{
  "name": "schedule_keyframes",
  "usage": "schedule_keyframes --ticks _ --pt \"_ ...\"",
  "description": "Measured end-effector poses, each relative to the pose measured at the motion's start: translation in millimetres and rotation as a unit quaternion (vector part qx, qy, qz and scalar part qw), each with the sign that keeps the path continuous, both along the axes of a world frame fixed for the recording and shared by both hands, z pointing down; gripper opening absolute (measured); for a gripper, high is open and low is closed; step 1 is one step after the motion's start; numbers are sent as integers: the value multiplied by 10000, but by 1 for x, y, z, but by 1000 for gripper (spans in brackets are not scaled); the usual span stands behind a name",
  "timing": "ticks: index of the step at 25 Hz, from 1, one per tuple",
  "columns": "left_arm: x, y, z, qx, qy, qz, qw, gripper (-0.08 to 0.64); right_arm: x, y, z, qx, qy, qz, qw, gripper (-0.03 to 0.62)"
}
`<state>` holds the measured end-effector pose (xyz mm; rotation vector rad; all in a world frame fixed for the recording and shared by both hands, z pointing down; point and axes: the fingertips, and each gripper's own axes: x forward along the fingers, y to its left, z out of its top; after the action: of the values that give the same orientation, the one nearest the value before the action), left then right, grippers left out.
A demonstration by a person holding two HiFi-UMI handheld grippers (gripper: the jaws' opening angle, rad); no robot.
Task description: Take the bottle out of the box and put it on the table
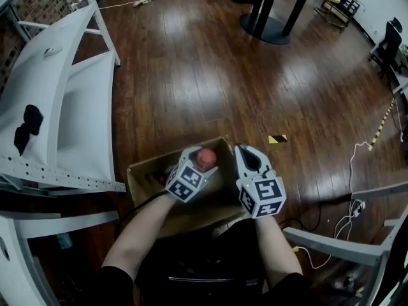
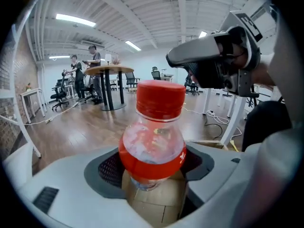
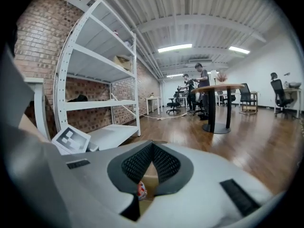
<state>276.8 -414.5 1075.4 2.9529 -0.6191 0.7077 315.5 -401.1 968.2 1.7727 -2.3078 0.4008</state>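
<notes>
The left gripper (image 1: 200,160) clamps the bottle (image 2: 153,146) above the box (image 1: 144,178), the right gripper (image 1: 248,156) shut and empty beside it; setting it on the table remains.

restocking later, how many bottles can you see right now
1 for sure: the bottle is clamped in the left gripper, above the cardboard box. A small red-and-white thing lower in the box may be another; much of its inside is hidden.

My left gripper (image 1: 200,160) is clamped on the bottle (image 2: 152,146); my right gripper (image 1: 248,157) sits at its 3 o'clock, jaws pinched together.
</notes>
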Motion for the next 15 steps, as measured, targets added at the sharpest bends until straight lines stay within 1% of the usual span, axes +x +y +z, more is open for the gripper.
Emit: schedule_keyframes --ticks 2,4,6,8,10,12,15 --pt "-10 -1 -51 -59 -75 -84 9999 316 -1 -4 -41 -112 -35 -89 9999 5" --pt "-18 0 -108 -203 -46 -226 9995 316 -1 -7 -87 -214 -182 -139 9995 5" --pt "-24 -1 -174 -279 5 -320 9991 316 -2 -6 -134 -328 -311 -188 9988 3" --pt "-30 -2 -247 -283 86 -393 9988 316 -5 1 -184 -481 -330 -289 9979 5" --pt "-41 5 -321 -361 317 -579 9972 316 -9 16 -233 -697 -311 -434 9961 4" --pt "-58 20 -392 -456 631 -827 9935 316 -17 39 -282 -837 -245 -648 9941 5" --pt "-85 44 -482 -440 896 -1093 9890 316 -34 71 -354 -785 -57 -996 9919 5"
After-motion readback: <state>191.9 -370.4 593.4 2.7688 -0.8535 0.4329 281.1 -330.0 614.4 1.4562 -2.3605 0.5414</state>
